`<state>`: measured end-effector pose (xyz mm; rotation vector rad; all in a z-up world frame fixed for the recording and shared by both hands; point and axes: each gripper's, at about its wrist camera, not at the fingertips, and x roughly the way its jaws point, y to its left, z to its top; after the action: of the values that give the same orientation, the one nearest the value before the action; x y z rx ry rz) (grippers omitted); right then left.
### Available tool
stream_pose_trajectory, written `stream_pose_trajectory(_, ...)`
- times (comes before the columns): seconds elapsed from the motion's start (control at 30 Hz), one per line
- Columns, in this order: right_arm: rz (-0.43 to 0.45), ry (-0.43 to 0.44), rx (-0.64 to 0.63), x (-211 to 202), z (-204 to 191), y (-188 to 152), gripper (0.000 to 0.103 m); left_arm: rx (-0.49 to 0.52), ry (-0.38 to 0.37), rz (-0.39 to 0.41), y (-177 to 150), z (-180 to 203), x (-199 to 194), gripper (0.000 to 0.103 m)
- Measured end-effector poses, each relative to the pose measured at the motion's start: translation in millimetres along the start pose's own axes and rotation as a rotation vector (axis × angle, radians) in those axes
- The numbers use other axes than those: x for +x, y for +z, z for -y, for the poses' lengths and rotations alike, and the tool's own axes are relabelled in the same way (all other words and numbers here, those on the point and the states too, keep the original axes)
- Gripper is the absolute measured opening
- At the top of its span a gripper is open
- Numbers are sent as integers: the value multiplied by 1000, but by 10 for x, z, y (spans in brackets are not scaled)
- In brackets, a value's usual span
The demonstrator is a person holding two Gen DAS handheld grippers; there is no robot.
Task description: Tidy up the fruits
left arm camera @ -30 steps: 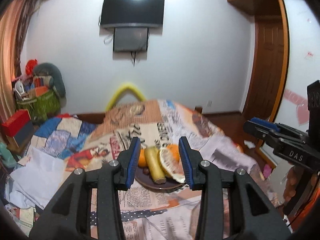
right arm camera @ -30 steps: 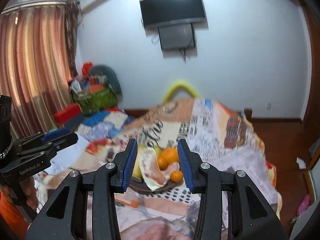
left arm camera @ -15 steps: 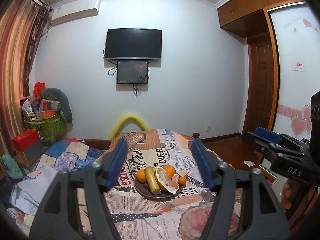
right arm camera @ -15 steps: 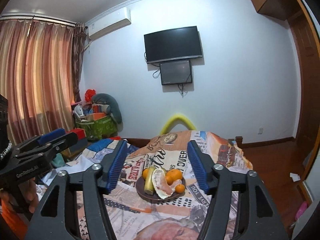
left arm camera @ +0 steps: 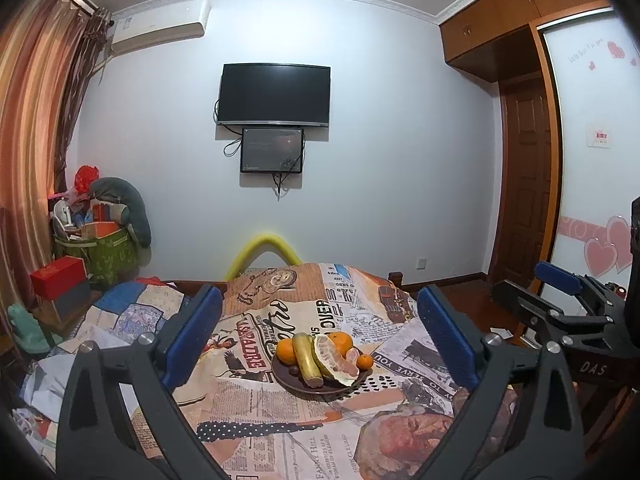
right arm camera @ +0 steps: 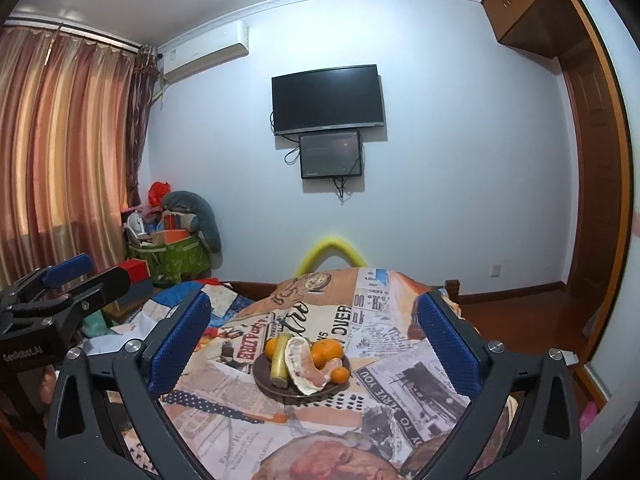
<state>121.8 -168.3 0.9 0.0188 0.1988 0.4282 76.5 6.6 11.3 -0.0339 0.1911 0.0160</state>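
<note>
A dark brown plate sits on a table under a newspaper-print cloth. On it lie a yellow banana, a peeled pomelo piece and several oranges. My left gripper is open and empty, held back from the plate. My right gripper is open and empty too, also short of the plate. Each gripper shows at the edge of the other's view.
The newspaper-print cloth covers the table. A patchwork quilt lies to the left. A green basket of clutter and a red box stand by the curtain. A TV hangs on the far wall.
Both grippers have opened wide from a narrower gap. Both have pulled back and tilted up, so the plate looks smaller and farther away.
</note>
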Motion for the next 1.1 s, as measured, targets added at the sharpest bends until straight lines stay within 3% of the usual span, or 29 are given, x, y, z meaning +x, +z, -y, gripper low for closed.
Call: stream_pose_trajectory(1.1,7,-7,-4,-64,-8,-2,103,-15,5,-9,-35,-24,72,103)
